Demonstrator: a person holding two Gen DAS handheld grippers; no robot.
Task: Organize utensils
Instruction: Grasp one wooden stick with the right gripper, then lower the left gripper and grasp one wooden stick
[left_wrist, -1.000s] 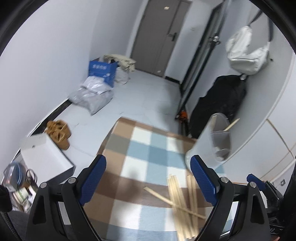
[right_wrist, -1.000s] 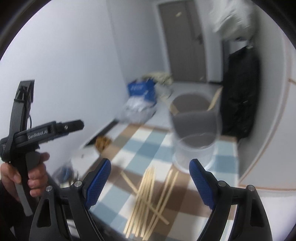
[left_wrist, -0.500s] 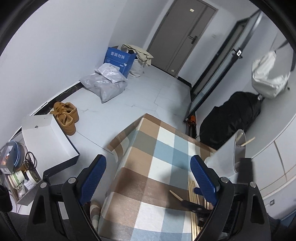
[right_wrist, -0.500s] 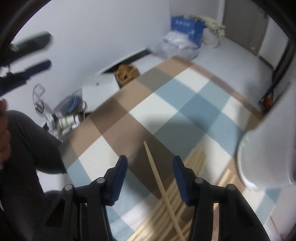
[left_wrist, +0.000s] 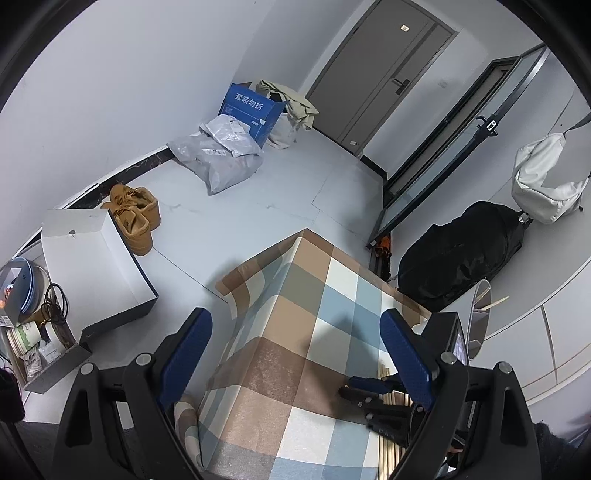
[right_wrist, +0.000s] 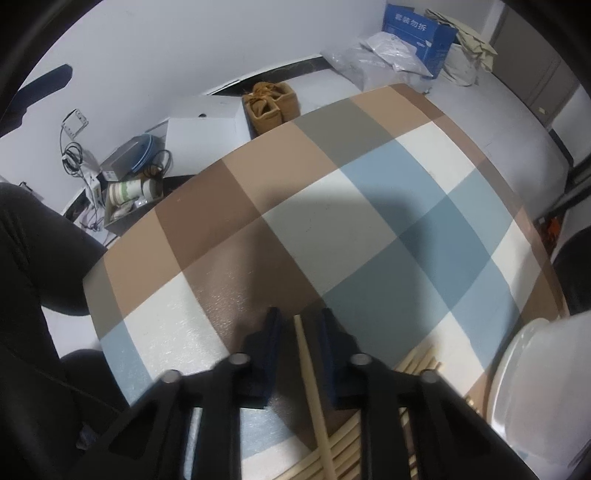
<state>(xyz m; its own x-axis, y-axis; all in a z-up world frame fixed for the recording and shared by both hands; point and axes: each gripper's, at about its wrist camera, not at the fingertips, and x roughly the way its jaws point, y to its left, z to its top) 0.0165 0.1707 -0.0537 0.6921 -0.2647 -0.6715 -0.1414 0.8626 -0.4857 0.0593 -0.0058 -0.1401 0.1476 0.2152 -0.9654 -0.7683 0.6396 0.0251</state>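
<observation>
Several wooden chopsticks (right_wrist: 417, 363) lie in a pile on the checked tablecloth (right_wrist: 332, 206). My right gripper (right_wrist: 300, 321) is low over the cloth, its blue jaws narrowed on either side of one chopstick (right_wrist: 314, 391) with small gaps showing. A translucent white cup (right_wrist: 535, 387) stands at the right; in the left wrist view the cup (left_wrist: 478, 317) holds a chopstick. My left gripper (left_wrist: 295, 354) is open and empty, high above the table's left part. The right gripper shows there (left_wrist: 373, 387) on the pile.
The table's corner (left_wrist: 304, 232) and left edge drop to a grey floor. A white shoebox (left_wrist: 92, 266), brown shoes (left_wrist: 135, 218), plastic bags and a blue box (left_wrist: 251, 107) lie on the floor. A black bag (left_wrist: 461, 254) leans by the right wall.
My right gripper has dropped to the cloth and narrowed its jaws around one chopstick. My left gripper has risen and pulled back left, still open.
</observation>
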